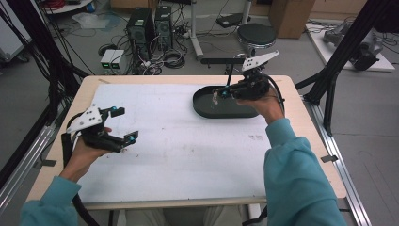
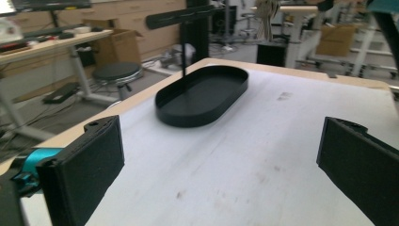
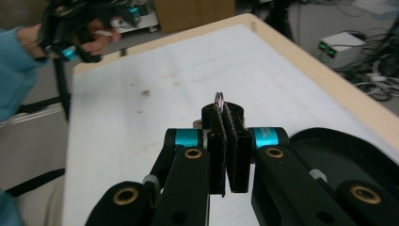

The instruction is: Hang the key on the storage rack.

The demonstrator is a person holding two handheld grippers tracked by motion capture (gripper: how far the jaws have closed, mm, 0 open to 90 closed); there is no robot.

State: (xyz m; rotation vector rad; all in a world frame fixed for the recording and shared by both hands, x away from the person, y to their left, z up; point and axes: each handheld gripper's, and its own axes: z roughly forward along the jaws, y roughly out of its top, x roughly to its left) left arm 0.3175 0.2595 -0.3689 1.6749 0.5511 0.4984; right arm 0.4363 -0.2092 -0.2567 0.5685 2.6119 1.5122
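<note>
The right tool [image 3: 227,155] pinches a small ring-like thing [image 3: 219,97] over the black tray [image 1: 207,109] at the bench's [image 1: 301,136] far right. The left tool [image 1: 123,125] waits wide apart, empty. The thin piece could slip and miss the tray's rim.

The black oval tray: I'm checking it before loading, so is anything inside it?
The tray looks bare inside in the left gripper view. In the high view the right gripper, shut on a small thin thing, covers part of it.

A lab: computer towers [image 1: 149,26], tangled floor cables [image 1: 162,59], workbenches [image 2: 51,42].
</note>
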